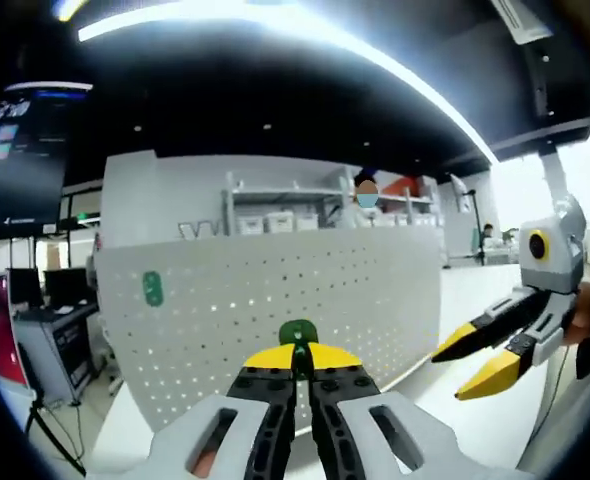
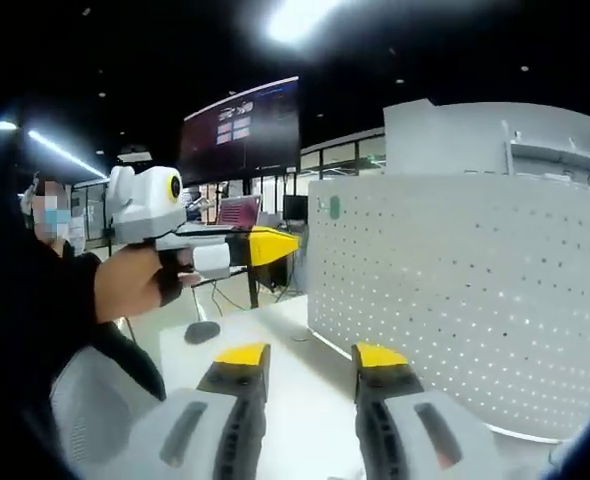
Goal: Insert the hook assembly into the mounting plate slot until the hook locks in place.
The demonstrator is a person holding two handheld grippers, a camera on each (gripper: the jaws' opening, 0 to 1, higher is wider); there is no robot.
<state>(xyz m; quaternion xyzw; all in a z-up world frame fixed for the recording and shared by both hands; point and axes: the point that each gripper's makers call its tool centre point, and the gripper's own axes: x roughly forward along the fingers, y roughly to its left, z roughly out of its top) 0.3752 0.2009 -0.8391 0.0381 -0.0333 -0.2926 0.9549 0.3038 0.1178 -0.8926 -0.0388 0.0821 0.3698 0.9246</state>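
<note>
**Green hook held before the pegboard**

A dark-ceilinged workroom with strip lights surrounds a white table (image 2: 275,350) carrying an upright perforated mounting plate (image 1: 275,300). The right gripper (image 2: 310,360) hangs beside it, jaws apart, holding nothing. The left gripper (image 1: 300,362) is clamped on the green hook (image 1: 298,332), near the plate's face.

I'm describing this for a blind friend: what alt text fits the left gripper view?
The left gripper, shut on a green hook, faces a white pegboard where another green hook hangs. The right gripper, open, enters from the right.
</note>
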